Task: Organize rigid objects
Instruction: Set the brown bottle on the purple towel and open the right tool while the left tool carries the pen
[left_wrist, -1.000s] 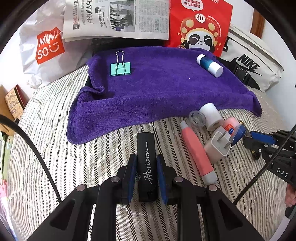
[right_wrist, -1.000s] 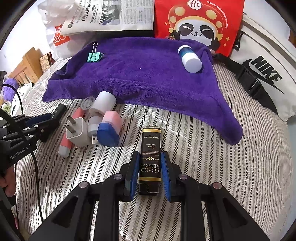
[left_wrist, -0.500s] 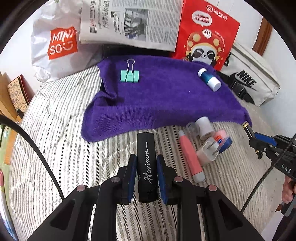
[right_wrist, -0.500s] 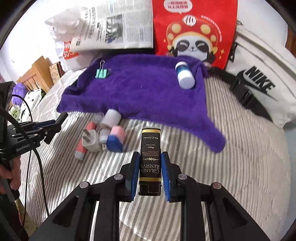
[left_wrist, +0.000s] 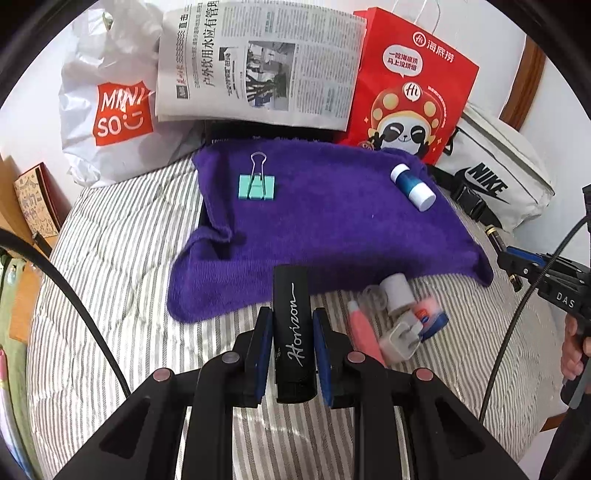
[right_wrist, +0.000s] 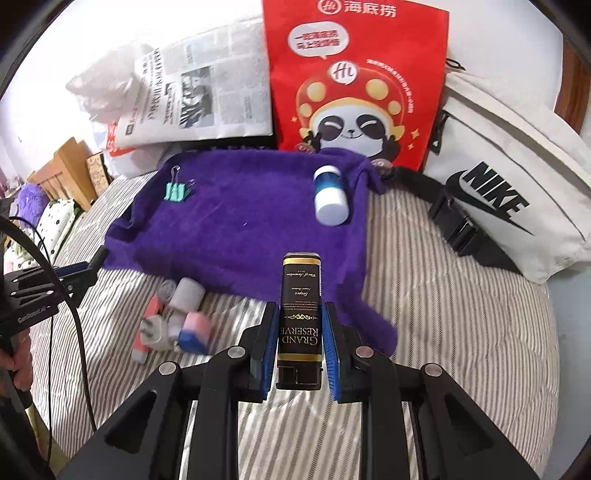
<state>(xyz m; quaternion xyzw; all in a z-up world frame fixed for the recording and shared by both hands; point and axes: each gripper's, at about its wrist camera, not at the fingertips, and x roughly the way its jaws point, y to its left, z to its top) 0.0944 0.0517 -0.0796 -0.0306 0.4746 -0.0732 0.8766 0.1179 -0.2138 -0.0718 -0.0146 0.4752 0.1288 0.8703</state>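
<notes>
On the striped bed (left_wrist: 110, 280), the left hand-held gripper (left_wrist: 291, 354) clamps a black Horizon tube (left_wrist: 293, 332); only the right view shows the right hand-held gripper (right_wrist: 300, 343) clamping a Grand Reserve tube (right_wrist: 300, 306), both near the purple towel (left_wrist: 325, 221).

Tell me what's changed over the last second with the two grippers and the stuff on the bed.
Both grippers have lifted away from the bed, so everything below looks smaller. The left gripper still clamps the black Horizon box; the right gripper still clamps the Grand Reserve box. The purple towel and its items stayed put.

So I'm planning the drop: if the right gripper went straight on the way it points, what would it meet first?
Probably the purple towel: the right gripper, shut on the Grand Reserve box, aims at its near edge. Depth is unclear.
</notes>
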